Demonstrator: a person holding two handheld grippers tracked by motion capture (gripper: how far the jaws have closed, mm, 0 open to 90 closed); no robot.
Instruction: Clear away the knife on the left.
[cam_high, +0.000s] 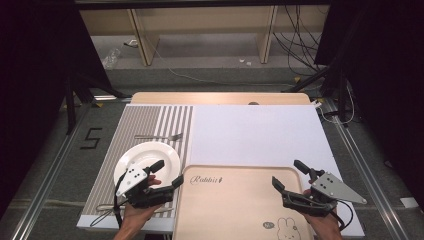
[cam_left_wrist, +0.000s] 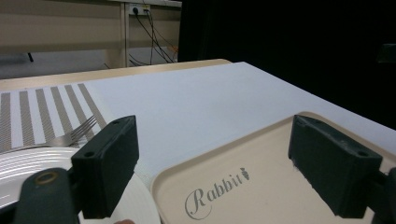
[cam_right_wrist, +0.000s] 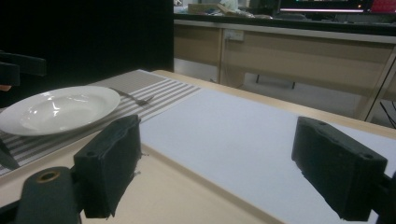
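High view sat above the person's edge of the table, looked forward and down, took in the whole top plus floor behind. Left gripper view rode low over the tray (cam_left_wrist: 261, 186) corner, faced across the white mat (cam_left_wrist: 187, 102) toward the far shelving, close in. Right gripper view sat low at the tray's other side, faced left-forward. Both gripper views shared the plate (cam_right_wrist: 60, 109), fork (cam_right_wrist: 135, 98) and striped placemat (cam_right_wrist: 159, 91); high view covered all of it.
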